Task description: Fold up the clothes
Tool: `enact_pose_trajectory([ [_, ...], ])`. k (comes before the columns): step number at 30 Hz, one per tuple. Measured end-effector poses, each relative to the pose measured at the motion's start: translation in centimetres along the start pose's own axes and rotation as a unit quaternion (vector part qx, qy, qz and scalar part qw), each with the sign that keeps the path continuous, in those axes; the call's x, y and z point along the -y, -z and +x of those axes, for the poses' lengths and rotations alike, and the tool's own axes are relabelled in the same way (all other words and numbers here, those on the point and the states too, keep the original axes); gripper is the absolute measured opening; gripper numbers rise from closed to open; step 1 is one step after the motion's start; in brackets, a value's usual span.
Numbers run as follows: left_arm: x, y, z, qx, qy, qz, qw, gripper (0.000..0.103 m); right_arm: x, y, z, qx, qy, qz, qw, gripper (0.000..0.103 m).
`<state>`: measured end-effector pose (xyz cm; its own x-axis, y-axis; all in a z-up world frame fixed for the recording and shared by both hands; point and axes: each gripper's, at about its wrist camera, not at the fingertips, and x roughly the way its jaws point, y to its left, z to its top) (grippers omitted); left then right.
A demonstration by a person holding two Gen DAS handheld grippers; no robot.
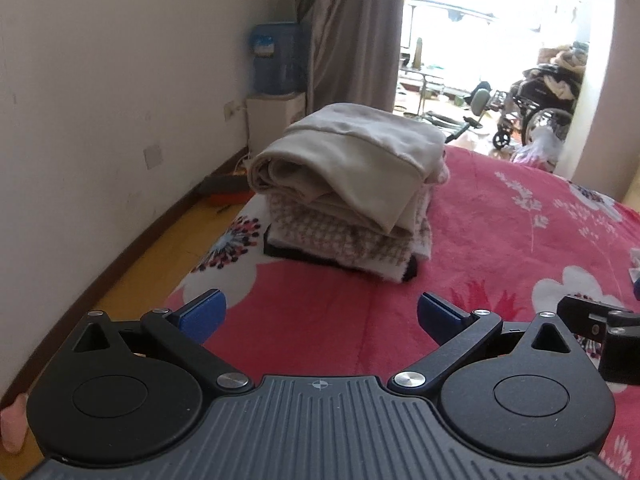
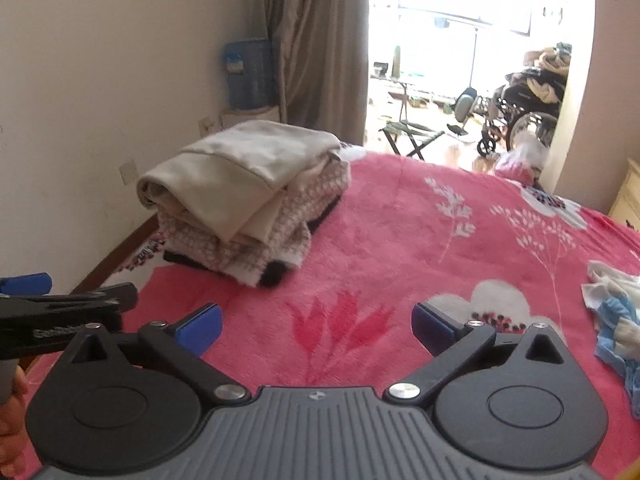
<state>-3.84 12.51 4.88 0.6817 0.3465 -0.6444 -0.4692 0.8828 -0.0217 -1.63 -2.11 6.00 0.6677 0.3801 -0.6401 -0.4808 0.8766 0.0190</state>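
Clothes pile (image 1: 352, 184): folded, on the blanket (image 1: 500, 232), ahead of both pairs of fingers.
Loose clothes (image 2: 616, 320): right of the right fingers.
Left gripper (image 1: 321, 316): fingers apart, holding nothing.
Right gripper (image 2: 317, 326): fingers apart, holding nothing.

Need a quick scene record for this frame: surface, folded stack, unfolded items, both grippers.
surface: pink floral blanket on a bed
folded stack: beige garment on top, a pink-and-white patterned piece under it, a black item at the bottom; stands near the blanket's wall-side edge
unfolded: crumpled white and light blue clothes at right edge of right wrist view
left gripper: open, empty, over the blanket, short of the stack
right gripper: open, empty, over the blanket
background: curtain, wheelchair beyond the doorway
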Motion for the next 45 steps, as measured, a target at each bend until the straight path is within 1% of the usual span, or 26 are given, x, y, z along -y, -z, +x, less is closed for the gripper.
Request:
enact_pose_trajectory([
  [4,-0.1,0.0,-0.2,0.013,-0.034,0.01,0.9993,0.103,-1.1,-0.2,0.1,0.01,0.019,-0.017,1.0,0.103],
  [6,-0.2,0.0,-0.3,0.018,-0.048,0.014,0.9986,0.103,-1.4,-0.3,0.2,0.01,0.021,-0.018,1.0,0.103],
  [11,-1.0,0.2,-0.2,0.01,-0.061,-0.004,0.9981,0.103,-1.9,-0.3,0.9,0.0,0.031,-0.018,0.999,0.103],
  [14,-1.2,0.3,-0.1,0.01,-0.069,-0.006,0.9976,0.103,-2.1,-0.2,1.2,-0.007,0.037,-0.022,0.999,0.103],
  [22,-1.3,0.2,-0.2,0.013,-0.077,-0.002,0.9969,0.103,-2.8,0.0,1.9,-0.02,0.033,-0.027,0.999,0.103],
  [27,-1.0,0.3,-0.4,0.02,-0.08,0.009,0.9965,0.103,-3.4,0.2,2.0,-0.023,0.032,-0.039,0.998,0.103],
  [34,-1.0,0.3,-0.4,0.015,-0.078,0.009,0.9968,0.103,-4.1,0.5,2.0,-0.022,0.031,-0.059,0.997,0.103],
  [45,-0.9,0.2,-0.3,0.016,-0.079,0.013,0.9966,0.103,-4.2,0.4,2.0,-0.023,0.034,-0.064,0.997,0.103],
])
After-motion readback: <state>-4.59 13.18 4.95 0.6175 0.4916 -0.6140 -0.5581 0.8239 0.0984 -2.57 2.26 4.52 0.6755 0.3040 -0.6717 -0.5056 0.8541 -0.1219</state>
